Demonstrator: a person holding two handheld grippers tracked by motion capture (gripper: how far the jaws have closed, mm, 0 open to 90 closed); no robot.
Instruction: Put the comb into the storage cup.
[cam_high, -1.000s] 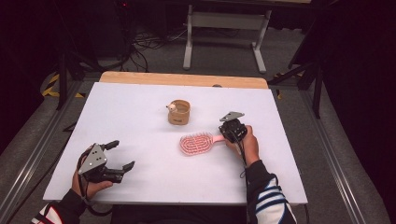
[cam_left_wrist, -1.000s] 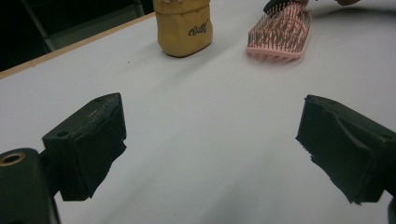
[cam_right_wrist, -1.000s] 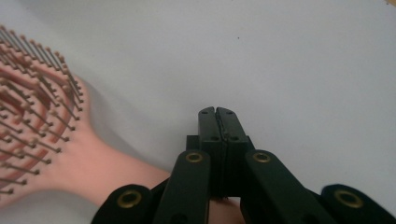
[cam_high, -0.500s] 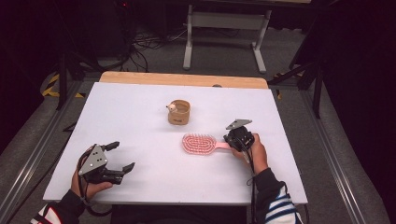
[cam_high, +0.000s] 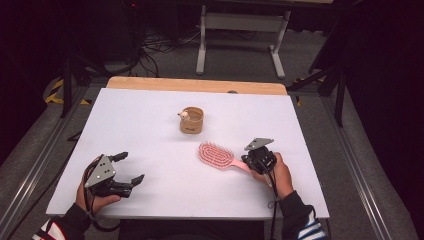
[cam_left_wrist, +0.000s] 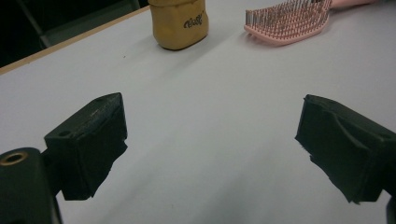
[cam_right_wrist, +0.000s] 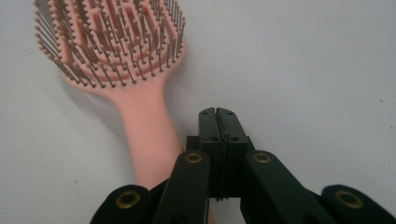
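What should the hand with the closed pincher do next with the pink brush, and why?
Probably open the right gripper and slide it sideways over the pink brush handle. Its jaws are pressed together beside the handle with nothing between them, so it can't grab yet. The brush lies flat on the white table, bristles up, apart from the tan cup. The left gripper rests open, far off.
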